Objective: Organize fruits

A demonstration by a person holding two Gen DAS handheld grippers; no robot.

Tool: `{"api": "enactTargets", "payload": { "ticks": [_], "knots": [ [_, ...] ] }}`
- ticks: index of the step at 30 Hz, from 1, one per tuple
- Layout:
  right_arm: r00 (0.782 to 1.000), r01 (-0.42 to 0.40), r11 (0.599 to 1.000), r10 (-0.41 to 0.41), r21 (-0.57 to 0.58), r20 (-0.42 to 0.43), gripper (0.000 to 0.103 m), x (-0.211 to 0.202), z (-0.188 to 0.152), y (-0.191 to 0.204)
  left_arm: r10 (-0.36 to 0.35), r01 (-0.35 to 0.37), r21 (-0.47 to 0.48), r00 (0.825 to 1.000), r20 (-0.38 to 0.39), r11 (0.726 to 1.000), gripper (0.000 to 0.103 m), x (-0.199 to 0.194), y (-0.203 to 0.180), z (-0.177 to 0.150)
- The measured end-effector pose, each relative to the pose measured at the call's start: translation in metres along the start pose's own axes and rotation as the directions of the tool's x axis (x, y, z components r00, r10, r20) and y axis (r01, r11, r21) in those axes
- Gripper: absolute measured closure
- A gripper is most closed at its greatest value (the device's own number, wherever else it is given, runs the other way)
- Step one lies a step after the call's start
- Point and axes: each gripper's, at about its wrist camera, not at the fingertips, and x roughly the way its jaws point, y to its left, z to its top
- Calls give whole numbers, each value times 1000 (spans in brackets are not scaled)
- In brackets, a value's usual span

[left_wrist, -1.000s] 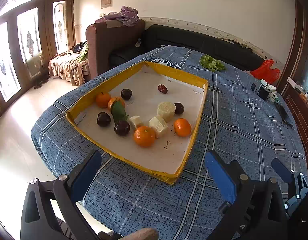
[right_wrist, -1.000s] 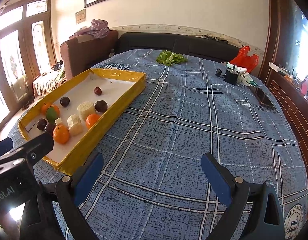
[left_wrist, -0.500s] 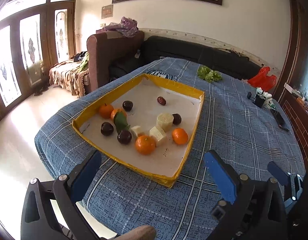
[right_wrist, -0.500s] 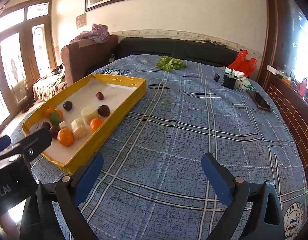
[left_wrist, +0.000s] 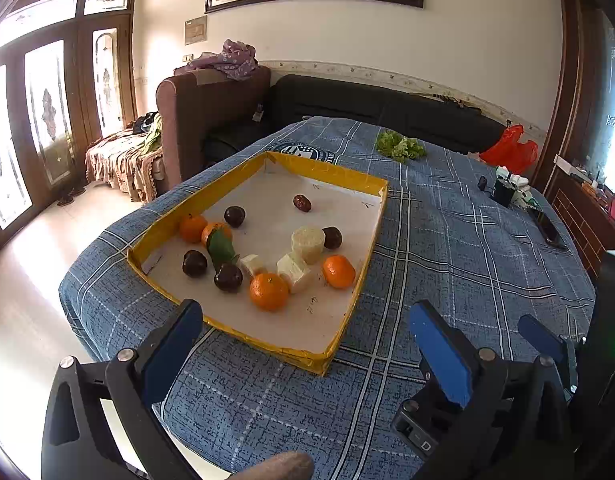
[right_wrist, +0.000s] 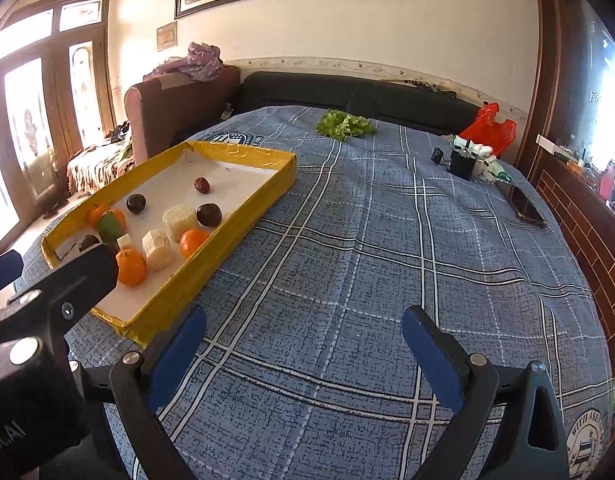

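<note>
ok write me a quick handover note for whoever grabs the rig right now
Left tool: open, empty, held just short of the near edge of the yellow tray.
Right tool: open, empty, over bare blue tablecloth to the right of the tray.
All fruit sits loose in the tray: four oranges, e.g. the nearest one, dark plums such as, one red date, and pale peeled pieces, all mixed.
Done: nothing is grouped or picked up.
Left: the whole sort. The nearest orange looks like the easiest first grab for the left tool.
</note>
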Motion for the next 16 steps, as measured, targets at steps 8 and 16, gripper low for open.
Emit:
{"api": "enactTargets", "payload": {
  "ticks": [8, 16],
  "knots": [
    [1000, -2, 1000, 2, -10, -2, 3, 0, -1, 4, 3, -3, -18, 1000, -22, 1000, 0, 4, 4, -1],
    [1000, -3, 1000, 3, 8, 4, 2, -2, 0, 0, 7, -7, 4, 999, -53, 1000, 0, 9, 1, -2]
  ]
}}
